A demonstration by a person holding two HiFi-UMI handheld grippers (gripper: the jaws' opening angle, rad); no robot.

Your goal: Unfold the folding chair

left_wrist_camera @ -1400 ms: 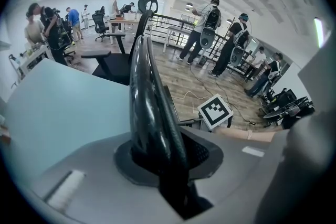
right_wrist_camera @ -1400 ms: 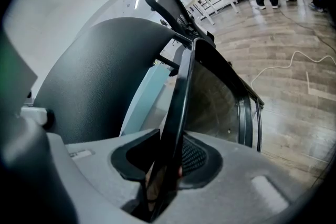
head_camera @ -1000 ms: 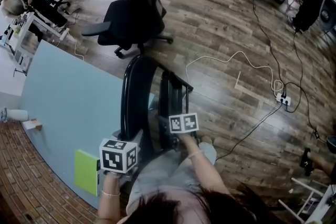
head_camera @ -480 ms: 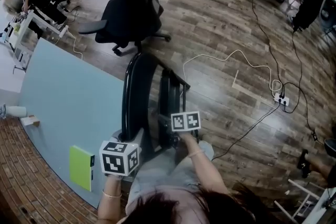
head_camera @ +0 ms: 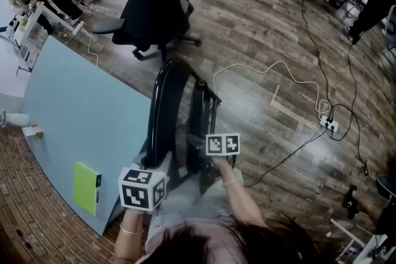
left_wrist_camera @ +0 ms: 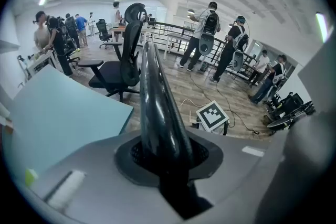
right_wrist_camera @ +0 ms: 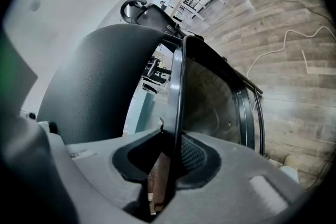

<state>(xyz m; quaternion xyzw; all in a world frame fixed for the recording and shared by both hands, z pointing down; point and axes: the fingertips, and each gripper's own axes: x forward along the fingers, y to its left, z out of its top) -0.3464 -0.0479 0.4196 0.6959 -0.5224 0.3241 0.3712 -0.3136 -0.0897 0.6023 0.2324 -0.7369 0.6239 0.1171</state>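
Note:
The black folding chair (head_camera: 166, 102) stands folded on the wood floor, right in front of the person. My left gripper (head_camera: 154, 164) is shut on the curved tube of the backrest (left_wrist_camera: 155, 97), which runs up between its pads. My right gripper (head_camera: 209, 134) is shut on the thin edge of the seat panel (right_wrist_camera: 210, 97); its jaws have just been closing on that edge. In the left gripper view the right gripper's marker cube (left_wrist_camera: 212, 115) shows just beyond the tube. The chair's lower legs are hidden behind the grippers and the person.
A light blue table (head_camera: 80, 127) with a green notebook (head_camera: 85, 187) lies close on the left. A black office chair (head_camera: 154, 9) stands beyond. A white cable runs across the floor to a power strip (head_camera: 328, 125) at the right. People stand at the far edges.
Both grippers and the chair have drifted a little to the right, away from the blue table. Both grips on the chair look the same.

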